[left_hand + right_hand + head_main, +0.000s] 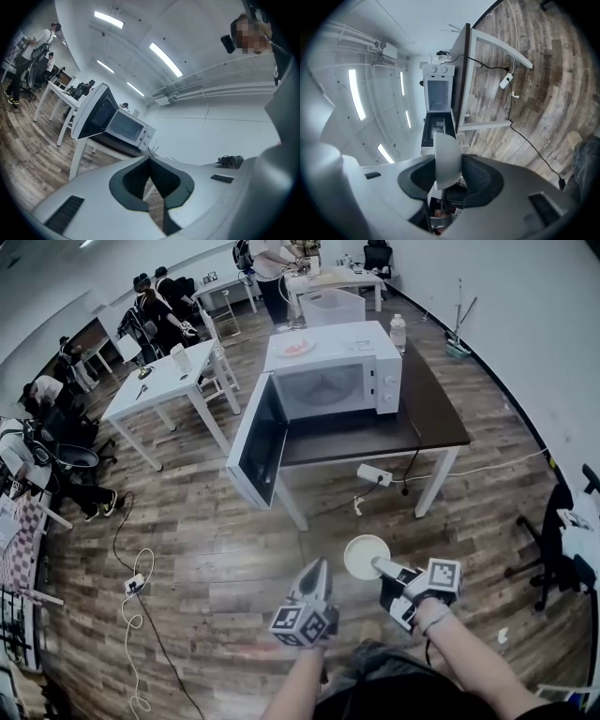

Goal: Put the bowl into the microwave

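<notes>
Nearest, the left tongs are pressing together on nothing, while the right tongs are clamping the rim of the round white bowl, holding it above the wood-plank floor. Farther off, the boxy white microwave is standing door-open on the dark brown surface.

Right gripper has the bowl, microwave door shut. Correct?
Not quite: the microwave door is open, swung out to the left in the head view. The right gripper does hold the bowl.
</notes>
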A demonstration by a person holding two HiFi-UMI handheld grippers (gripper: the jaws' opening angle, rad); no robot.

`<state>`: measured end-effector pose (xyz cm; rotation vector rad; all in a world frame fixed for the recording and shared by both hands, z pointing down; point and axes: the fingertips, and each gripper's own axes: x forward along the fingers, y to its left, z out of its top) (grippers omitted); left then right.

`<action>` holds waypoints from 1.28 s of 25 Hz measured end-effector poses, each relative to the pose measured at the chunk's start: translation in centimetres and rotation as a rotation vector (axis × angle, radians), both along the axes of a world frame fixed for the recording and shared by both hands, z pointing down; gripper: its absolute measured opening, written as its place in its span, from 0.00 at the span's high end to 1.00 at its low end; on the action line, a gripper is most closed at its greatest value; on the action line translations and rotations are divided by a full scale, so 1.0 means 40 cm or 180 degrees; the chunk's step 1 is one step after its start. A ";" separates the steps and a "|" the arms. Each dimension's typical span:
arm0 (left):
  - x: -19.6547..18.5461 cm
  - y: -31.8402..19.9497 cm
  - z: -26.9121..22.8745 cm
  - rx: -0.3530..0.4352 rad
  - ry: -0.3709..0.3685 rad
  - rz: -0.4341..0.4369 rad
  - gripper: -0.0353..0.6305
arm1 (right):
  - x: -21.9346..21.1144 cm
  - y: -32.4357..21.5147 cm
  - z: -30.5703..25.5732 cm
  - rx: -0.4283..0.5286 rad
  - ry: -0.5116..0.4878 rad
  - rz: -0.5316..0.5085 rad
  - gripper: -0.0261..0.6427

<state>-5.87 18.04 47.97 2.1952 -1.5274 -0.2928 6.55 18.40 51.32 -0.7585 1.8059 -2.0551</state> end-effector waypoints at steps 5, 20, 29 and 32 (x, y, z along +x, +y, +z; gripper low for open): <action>0.007 -0.071 0.001 0.0018 -0.0017 -0.0028 0.93 | 0.011 -0.075 -0.001 0.0000 -0.0037 -0.0041 0.74; 0.023 -0.193 0.001 0.0062 -0.0043 -0.0106 0.93 | 0.035 -0.213 0.016 -0.0040 -0.0068 -0.0029 0.74; 0.022 -0.267 0.029 -0.0012 -0.0066 -0.0088 0.93 | 0.024 -0.280 0.044 -0.0147 -0.0082 0.0018 0.74; 0.025 -0.303 0.039 -0.0031 -0.0072 -0.0049 0.93 | 0.026 -0.314 0.054 -0.0161 -0.0078 0.0042 0.74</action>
